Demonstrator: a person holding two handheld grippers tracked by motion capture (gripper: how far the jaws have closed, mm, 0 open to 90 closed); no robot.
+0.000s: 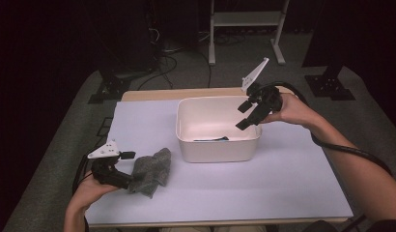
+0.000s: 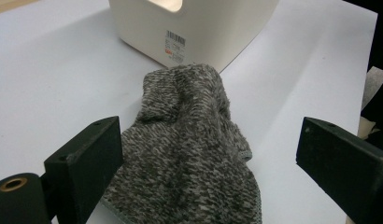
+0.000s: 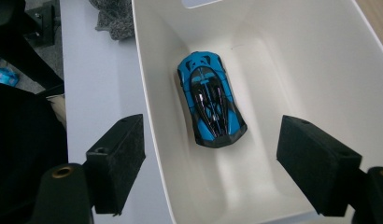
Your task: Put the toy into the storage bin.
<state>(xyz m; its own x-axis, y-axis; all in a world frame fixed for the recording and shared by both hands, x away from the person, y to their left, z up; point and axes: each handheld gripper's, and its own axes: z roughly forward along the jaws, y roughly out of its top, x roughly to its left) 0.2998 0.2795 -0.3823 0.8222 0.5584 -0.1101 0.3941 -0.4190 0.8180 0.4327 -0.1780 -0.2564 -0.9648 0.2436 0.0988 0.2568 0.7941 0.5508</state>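
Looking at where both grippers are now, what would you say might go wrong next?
1. The left gripper has its jaws open around the grey knitted cloth; closing on the limp fabric may catch just a fold, which could slip out when lifted.
2. The right gripper hangs open above the white bin; a sideways move might clip the rim and shove the bin.
3. Dropping the cloth in could bury the blue toy car.

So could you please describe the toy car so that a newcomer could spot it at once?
Find the white tub on the pale table. The toy car lies on its floor, roof up. It is glossy blue and black, unlike the grey knitted cloth outside.
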